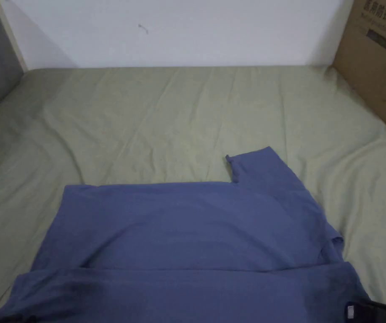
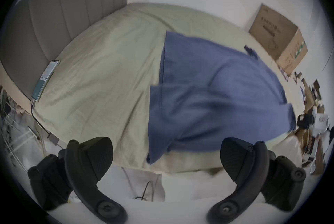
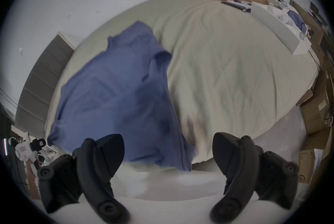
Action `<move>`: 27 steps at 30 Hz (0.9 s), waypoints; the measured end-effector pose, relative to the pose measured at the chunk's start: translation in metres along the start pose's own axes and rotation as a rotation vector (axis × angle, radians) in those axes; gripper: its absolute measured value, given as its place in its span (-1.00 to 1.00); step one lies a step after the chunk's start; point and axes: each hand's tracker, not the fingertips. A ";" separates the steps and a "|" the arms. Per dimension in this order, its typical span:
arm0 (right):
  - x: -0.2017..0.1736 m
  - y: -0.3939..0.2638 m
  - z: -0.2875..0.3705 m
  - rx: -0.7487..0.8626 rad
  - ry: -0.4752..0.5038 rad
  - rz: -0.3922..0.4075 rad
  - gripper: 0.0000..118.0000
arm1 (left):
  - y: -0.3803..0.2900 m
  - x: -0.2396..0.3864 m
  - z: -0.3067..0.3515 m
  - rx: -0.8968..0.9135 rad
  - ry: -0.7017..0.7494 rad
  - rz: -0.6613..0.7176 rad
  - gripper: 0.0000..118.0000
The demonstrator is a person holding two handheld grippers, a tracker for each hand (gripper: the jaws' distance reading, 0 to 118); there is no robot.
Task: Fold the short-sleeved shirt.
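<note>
The shirt (image 1: 196,235) is blue and lies flat on the bed (image 1: 154,122), at the near edge, with its lower part hanging over that edge. A strip along the near side is folded over the body, forming a straight horizontal fold line across the cloth. One sleeve (image 1: 259,166) points toward the far side of the bed on the right; a bunched fold of cloth sits at the right edge just below it. In the left gripper view, the left gripper (image 2: 166,161) is held off the near edge of the bed with its jaws spread wide and nothing between them; the shirt (image 2: 213,97) lies beyond and slightly right of the fingers (image 2: 97,157), not touching them, and its hanging corner drops into the gap between the jaws without contact. In the right gripper view, the right gripper (image 3: 168,155) also has its jaws wide apart and empty; the shirt (image 3: 117,94) lies beyond and left of centre, its hanging hem showing between the fingers (image 3: 229,153), apart from both. A cardboard box (image 1: 377,59) stands at the far right of the bed against the wall. A phone (image 2: 45,79) rests at the headboard (image 2: 59,19).
</note>
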 end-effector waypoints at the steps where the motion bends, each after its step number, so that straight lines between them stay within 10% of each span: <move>1: -0.005 0.008 0.009 0.015 0.000 0.003 0.54 | 0.008 0.001 0.006 0.029 -0.018 0.026 0.97; 4: -0.019 0.035 0.021 0.099 0.028 0.052 -0.86 | 0.030 0.008 0.012 0.082 -0.046 0.040 0.14; 6: -0.031 0.056 0.017 0.128 0.017 0.069 -1.00 | 0.053 0.026 0.014 0.105 -0.069 0.008 -0.85; 16: -0.080 0.183 -0.087 0.082 0.075 0.147 -1.00 | 0.107 0.073 -0.066 0.072 -0.137 -0.032 -1.00; 17: -0.081 0.198 -0.106 0.076 0.067 0.162 -0.87 | 0.111 0.075 -0.071 0.070 -0.133 -0.038 -1.00; 19: -0.089 0.226 -0.138 0.001 -0.021 0.188 0.19 | 0.117 0.076 -0.076 0.065 -0.132 -0.039 -1.00; 20: -0.091 0.238 -0.156 -0.033 -0.053 0.184 0.35 | 0.120 0.075 -0.080 0.065 -0.132 -0.035 -1.00; 27: -0.094 0.276 -0.246 -0.140 -0.078 0.219 0.03 | 0.130 0.051 -0.107 0.021 -0.088 -0.021 -1.00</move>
